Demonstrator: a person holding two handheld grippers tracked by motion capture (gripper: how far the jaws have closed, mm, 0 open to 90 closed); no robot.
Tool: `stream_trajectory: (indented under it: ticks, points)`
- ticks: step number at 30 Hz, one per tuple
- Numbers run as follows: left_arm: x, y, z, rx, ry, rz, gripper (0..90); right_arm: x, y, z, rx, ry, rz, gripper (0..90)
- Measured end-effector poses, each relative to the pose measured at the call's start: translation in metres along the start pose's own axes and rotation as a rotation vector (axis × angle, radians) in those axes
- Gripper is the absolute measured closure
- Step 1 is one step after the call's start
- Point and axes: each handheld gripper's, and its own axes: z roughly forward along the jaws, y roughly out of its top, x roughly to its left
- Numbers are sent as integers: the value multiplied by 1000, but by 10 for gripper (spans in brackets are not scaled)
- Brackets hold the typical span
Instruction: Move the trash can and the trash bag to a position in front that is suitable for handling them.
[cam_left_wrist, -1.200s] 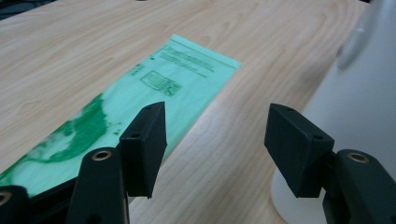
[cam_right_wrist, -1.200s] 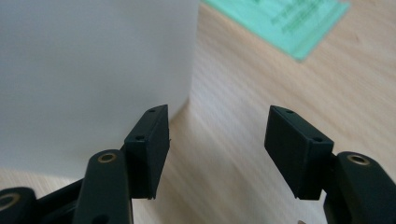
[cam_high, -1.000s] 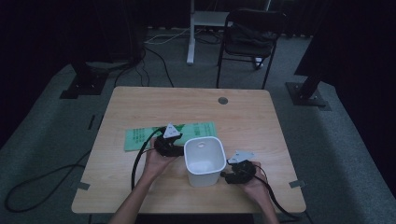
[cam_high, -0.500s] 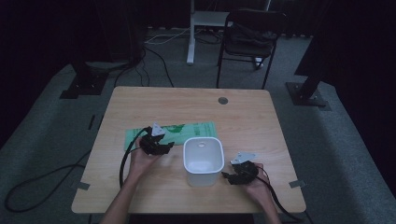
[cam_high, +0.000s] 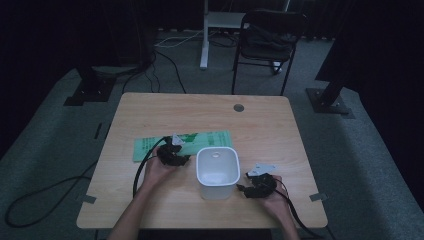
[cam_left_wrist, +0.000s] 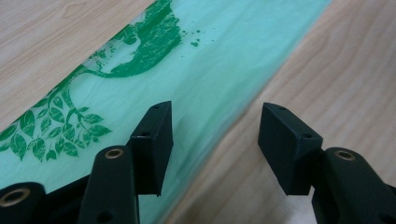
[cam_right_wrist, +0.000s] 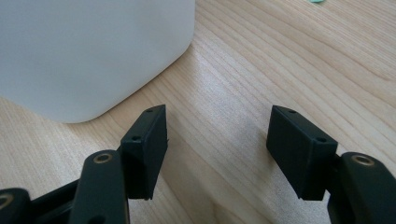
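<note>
The green bag (cam_left_wrist: 201, 79) is lying flat on the wooden table (cam_high: 280, 130), just left of the white bin (cam_high: 216, 171). The left gripper (cam_left_wrist: 215, 140) is straddling its near edge, 2 jaws apart, having just been closing, with the film between them but not yet pinched. To do this well, I'd say it should be dropping low so one jaw slides under the edge, then pinching firmly, since thin film slips. The right gripper (cam_right_wrist: 217, 140) is hovering beside the bin, jaws apart on nothing, ready to be steadying it. Beyond, a chair (cam_high: 265, 40) and cables (cam_high: 165, 50) are sitting on dark carpet.
</note>
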Motion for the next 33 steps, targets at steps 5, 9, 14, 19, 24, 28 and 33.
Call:
stream_trajectory:
  ticks: [5,9,14,19,24,28,33]
  points:
    - [6,1,4,-23,-15,-40,593,0,-1,0,-8,2,3,366]
    - [10,-1,3,-33,-25,-61,690,0,-1,1,-15,6,3,364]
    - [15,-6,-1,-33,-32,-73,862,-1,-2,1,-25,16,14,364]
    - [8,-22,-16,-25,-13,-66,892,-1,-3,1,-33,18,15,363]
    - [0,-53,-40,-54,-2,-70,890,-1,-4,1,-35,16,13,359]
    - [-4,-76,-57,-71,-13,-84,887,-1,-3,1,-36,15,12,359]
    - [-9,-95,-74,-71,-27,-100,879,0,-3,2,-38,14,11,358]
